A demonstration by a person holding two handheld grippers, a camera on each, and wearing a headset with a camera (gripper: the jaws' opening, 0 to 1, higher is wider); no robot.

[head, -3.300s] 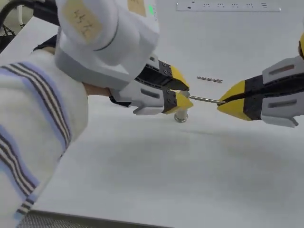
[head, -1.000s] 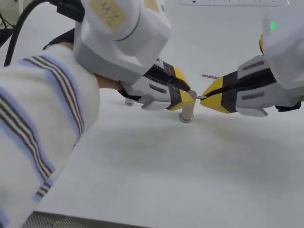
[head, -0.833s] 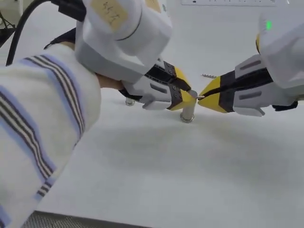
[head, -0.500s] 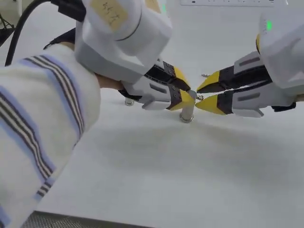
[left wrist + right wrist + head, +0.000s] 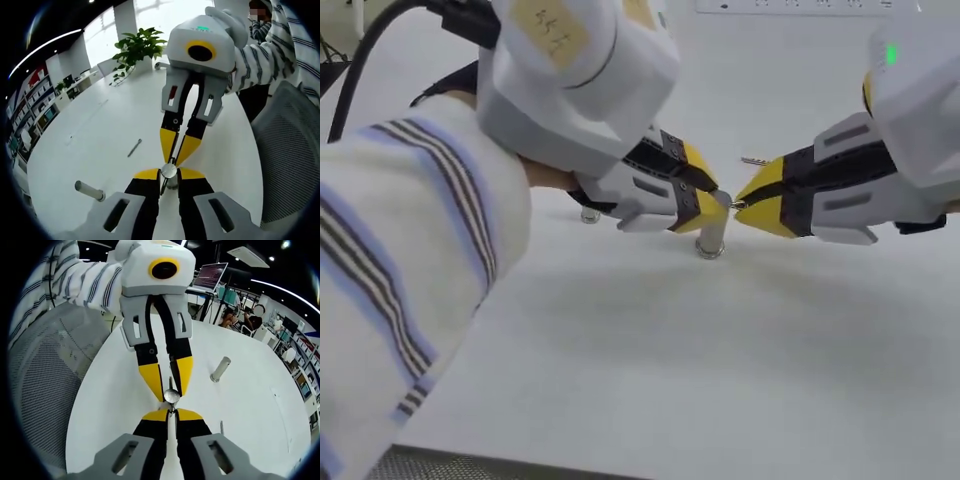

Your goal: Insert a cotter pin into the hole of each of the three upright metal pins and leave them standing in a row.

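An upright metal pin (image 5: 711, 238) stands on the white table (image 5: 650, 350), and my left gripper (image 5: 713, 200) is shut around its upper part. The pin's round top (image 5: 168, 171) sits between the left gripper's yellow tips. From the right, my right gripper (image 5: 742, 203) is shut on the head of a cotter pin (image 5: 737, 205), which lies level against the metal pin's top. In the right gripper view the pin top (image 5: 171, 396) is just beyond my right gripper (image 5: 171, 415), with the left gripper (image 5: 171, 387) facing it.
A second metal pin (image 5: 590, 215) stands behind the left gripper, also seen as a pin (image 5: 220, 369) in the right gripper view. A loose cotter pin (image 5: 752, 160) lies farther back. A striped sleeve (image 5: 400, 290) covers the left foreground. A potted plant (image 5: 137, 47) stands at the table's far end.
The cotter pin has gone from sticking far out to nearly all the way in. Half a second ago the right gripper's jaws were apart; now they are shut on the pin's head again.
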